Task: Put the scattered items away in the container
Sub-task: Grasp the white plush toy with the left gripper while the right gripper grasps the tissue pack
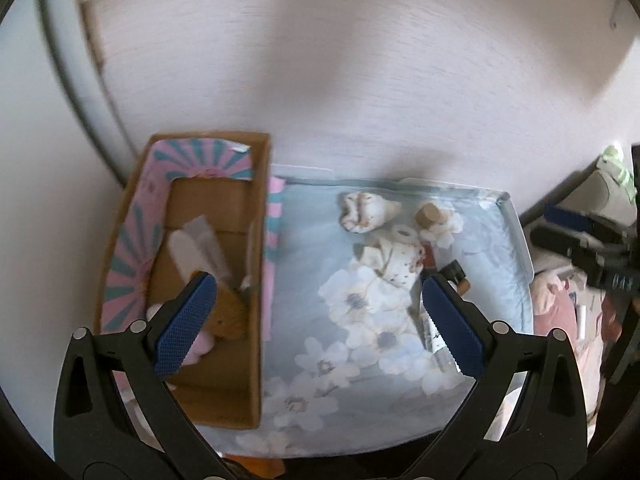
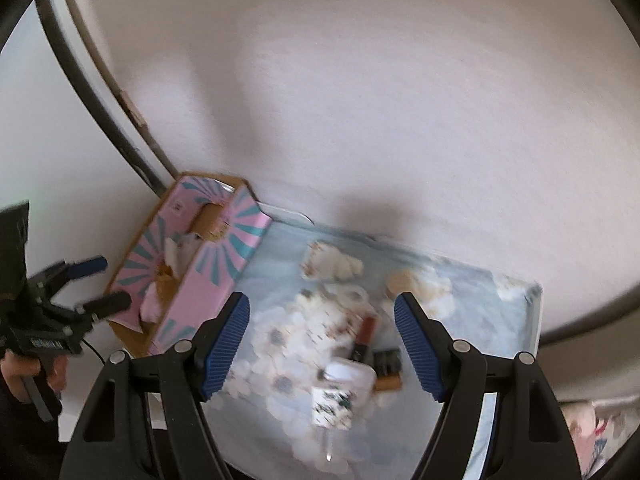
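Here both grippers, left gripper (image 1: 316, 320) and right gripper (image 2: 322, 344), hover with jaws released, empty. Scattered items lie on the floral tray (image 1: 516, 216) beside the cardboard box (image 1: 262, 208). The shell (image 1: 368, 212) looks rigid, brittle; grasp across its body. The left view shows the box's contents; the right view shows the small bottle (image 2: 340, 396) unobstructed.

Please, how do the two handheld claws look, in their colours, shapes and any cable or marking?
Both the left claw and the right claw have black plastic arms with triangular cutouts and round silver pivot pins. Their fingers carry blue ribbed pads. In the right wrist view, the left claw's black body bears a white, unreadable label, and a thin black cable runs from it.
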`<state>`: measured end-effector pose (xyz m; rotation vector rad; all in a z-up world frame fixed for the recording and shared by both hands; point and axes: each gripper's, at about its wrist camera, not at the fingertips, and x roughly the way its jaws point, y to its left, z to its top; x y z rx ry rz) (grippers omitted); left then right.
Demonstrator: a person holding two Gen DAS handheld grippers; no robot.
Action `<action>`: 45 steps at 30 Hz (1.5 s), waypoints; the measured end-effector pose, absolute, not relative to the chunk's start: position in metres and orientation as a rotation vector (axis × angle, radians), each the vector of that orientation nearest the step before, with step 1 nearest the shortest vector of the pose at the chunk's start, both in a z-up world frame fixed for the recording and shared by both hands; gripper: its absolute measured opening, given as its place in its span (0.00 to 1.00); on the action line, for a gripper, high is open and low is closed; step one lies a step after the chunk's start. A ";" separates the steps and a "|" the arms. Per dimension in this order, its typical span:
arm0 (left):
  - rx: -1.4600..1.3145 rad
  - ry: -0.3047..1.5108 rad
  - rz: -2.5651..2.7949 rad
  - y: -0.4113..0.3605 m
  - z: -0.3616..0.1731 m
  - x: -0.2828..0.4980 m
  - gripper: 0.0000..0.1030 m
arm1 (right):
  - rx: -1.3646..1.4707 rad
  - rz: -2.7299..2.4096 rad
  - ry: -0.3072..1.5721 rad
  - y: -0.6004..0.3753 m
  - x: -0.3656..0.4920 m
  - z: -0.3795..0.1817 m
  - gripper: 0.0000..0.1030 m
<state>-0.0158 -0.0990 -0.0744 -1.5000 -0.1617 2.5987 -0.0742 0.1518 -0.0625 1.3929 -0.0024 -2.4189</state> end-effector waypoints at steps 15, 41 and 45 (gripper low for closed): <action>-1.569 0.005 2.433 -0.030 -0.142 -0.115 0.84 | 1.577 -2.433 -0.100 0.163 -0.013 -0.157 0.69; -1.702 0.014 2.217 -0.002 -0.255 -0.182 0.34 | 1.640 -2.559 0.051 0.124 -0.008 -0.238 0.43; -1.683 -0.024 2.225 -0.010 -0.246 -0.178 0.33 | 1.597 -2.578 0.028 0.125 -0.007 -0.229 0.42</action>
